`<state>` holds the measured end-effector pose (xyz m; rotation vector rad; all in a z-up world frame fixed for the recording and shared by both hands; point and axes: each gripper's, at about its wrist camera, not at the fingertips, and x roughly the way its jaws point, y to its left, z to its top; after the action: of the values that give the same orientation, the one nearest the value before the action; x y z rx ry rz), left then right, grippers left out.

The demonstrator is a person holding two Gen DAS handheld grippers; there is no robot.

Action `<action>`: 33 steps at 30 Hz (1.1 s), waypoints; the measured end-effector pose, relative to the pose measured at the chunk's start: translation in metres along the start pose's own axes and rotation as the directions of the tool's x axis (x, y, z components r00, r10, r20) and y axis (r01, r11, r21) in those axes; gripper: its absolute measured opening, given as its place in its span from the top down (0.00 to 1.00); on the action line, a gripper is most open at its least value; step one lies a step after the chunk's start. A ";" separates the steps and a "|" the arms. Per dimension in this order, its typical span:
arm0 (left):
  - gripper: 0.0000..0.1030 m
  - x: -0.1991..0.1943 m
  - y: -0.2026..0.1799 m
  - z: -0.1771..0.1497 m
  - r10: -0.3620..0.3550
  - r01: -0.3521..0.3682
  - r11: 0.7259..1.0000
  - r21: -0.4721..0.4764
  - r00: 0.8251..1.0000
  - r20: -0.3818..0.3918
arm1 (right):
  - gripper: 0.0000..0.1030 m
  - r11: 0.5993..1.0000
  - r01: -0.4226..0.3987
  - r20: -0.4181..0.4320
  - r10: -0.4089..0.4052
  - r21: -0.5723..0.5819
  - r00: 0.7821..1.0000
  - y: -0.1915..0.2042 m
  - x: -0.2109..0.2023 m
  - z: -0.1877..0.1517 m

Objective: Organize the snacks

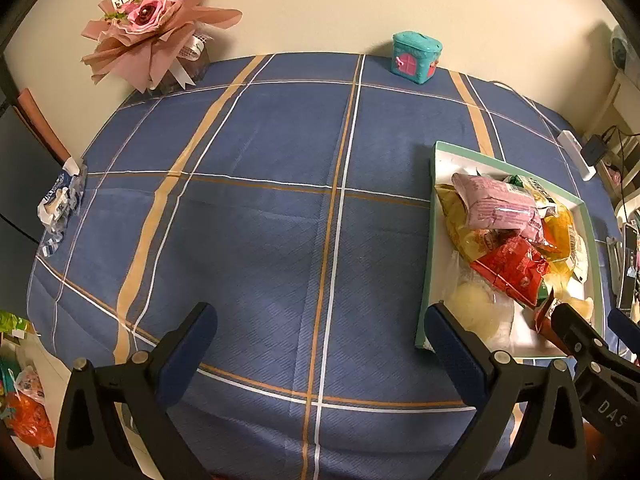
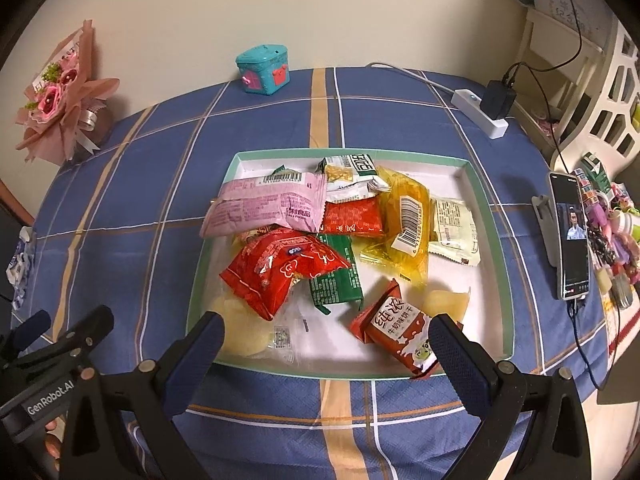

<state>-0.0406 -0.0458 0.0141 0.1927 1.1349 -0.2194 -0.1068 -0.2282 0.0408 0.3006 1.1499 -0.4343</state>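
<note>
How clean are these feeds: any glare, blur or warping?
Left wrist view: sharp, warm light, tablecloth lines bow from fisheye, corners dark. Right wrist view: sharp, mild shine on the red packet and yellow packet, tray edges curved.

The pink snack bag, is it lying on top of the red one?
Touching. In the right wrist view the pink snack bag lies across the pile in the tray, its lower edge overlapping the red snack bag with no gap between them.
</note>
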 end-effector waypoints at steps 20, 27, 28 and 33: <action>0.00 -0.007 0.012 -0.003 -0.027 0.027 0.999 -0.023 0.999 0.020 | 0.00 1.000 -0.009 0.034 0.008 0.019 0.999 -0.003 -0.014 -0.008; 0.00 -0.006 0.012 -0.002 -0.028 0.028 0.999 -0.014 0.999 0.021 | 0.00 1.000 -0.009 0.032 0.008 0.021 0.999 -0.004 -0.014 -0.007; 0.00 -0.006 0.012 -0.002 -0.028 0.029 0.999 -0.015 0.999 0.021 | 0.00 1.000 -0.010 0.032 0.009 0.021 0.999 -0.004 -0.014 -0.007; 0.00 -0.006 0.013 -0.002 -0.031 0.031 0.999 -0.017 0.999 0.023 | 0.00 1.000 -0.009 0.032 0.009 0.023 0.999 -0.005 -0.014 -0.005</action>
<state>-0.0416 -0.0327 0.0196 0.1575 1.1177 -0.2386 -0.1182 -0.2276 0.0512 0.3180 1.1130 -0.4433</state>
